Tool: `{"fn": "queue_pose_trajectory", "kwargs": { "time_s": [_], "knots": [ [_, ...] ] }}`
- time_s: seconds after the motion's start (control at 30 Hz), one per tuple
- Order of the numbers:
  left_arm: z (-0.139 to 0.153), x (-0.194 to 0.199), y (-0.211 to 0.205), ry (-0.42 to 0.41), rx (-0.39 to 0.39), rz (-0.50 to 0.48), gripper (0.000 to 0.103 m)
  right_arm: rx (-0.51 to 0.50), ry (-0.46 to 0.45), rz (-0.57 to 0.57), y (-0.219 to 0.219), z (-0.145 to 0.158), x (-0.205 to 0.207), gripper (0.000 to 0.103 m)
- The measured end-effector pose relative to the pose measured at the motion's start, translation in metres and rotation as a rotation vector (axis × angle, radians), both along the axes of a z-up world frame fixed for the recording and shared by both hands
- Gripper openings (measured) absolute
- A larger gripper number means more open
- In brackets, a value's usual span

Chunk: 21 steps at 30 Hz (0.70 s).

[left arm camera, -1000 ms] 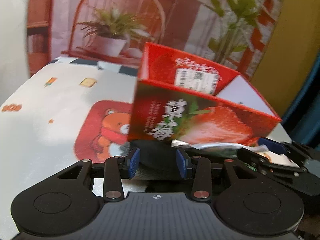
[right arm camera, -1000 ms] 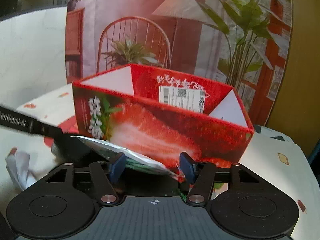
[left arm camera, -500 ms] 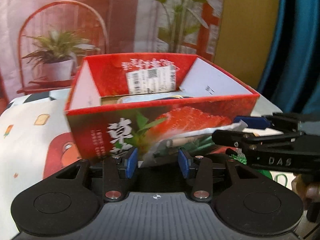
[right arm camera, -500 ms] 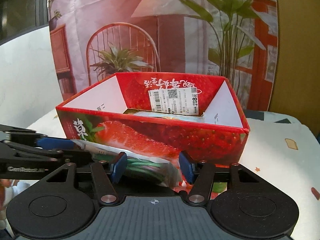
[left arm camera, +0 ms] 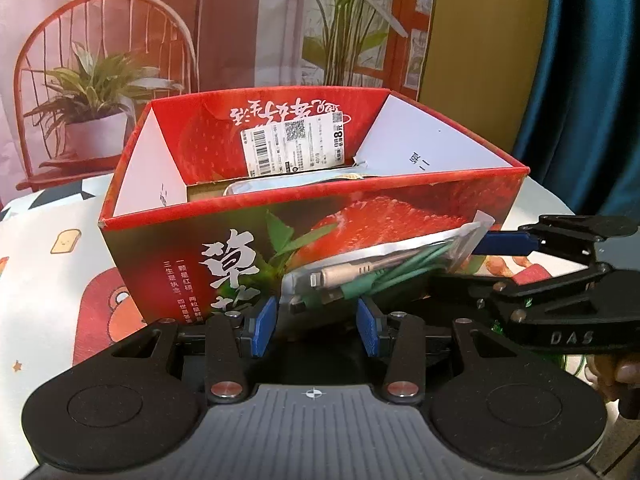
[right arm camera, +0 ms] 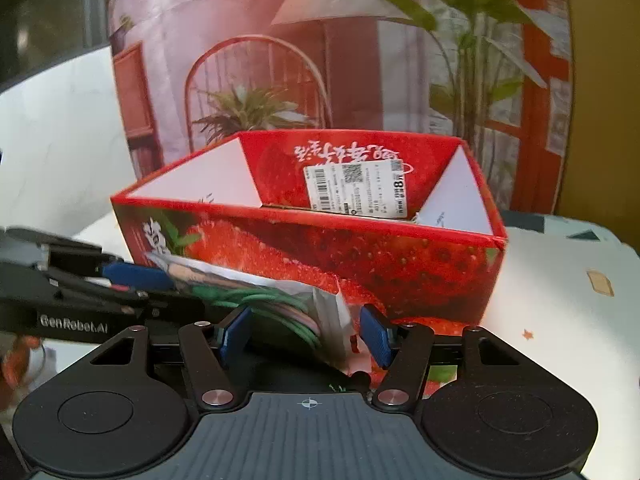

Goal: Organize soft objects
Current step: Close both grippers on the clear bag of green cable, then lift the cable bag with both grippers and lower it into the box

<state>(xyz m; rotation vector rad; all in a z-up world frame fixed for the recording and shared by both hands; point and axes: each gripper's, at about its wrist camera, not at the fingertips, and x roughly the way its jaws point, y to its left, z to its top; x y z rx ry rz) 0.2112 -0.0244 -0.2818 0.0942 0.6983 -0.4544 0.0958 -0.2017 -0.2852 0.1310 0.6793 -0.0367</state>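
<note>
The clear plastic pouch of coiled green and beige cables (left arm camera: 384,276) hangs in front of both tongs, just short of the near wall of the red strawberry-printed cardboard box (left arm camera: 192,248) and below its rim, so it is not yet stowed. Each pair grips one end: the left tongs (left arm camera: 316,326) seem clenched on the end nearest them, though the contact is partly hidden, and the right tongs (right arm camera: 304,338) grasp the other end, their blue fingertips (left arm camera: 506,242) pinching the pouch's corner in the left view. Beyond the rim, one flat pale packet (left arm camera: 288,186) already lies inside the box. I judge the job partly done; lifting the pouch over the wall and letting go remains. Count: one pouch, one box, one packet inside, two tongs. The cartoon-printed tablecloth (left arm camera: 48,264) spreads to the left tongs' left side.
</note>
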Motion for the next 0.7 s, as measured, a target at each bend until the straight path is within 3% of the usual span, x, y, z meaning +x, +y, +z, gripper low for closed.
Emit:
{"fn": "queue_pose_trajectory", "kwargs": {
  "time_s": [0.43, 0.7],
  "knots": [
    [-0.008, 0.007, -0.002, 0.028, -0.015, -0.034, 0.048, -0.002, 0.032, 0.061, 0.000, -0.013, 0.008, 0.049],
    [-0.005, 0.001, -0.001, 0.008, -0.012, -0.023, 0.046, 0.002, 0.033, 0.060, 0.005, -0.012, 0.010, 0.026]
  ]
}}
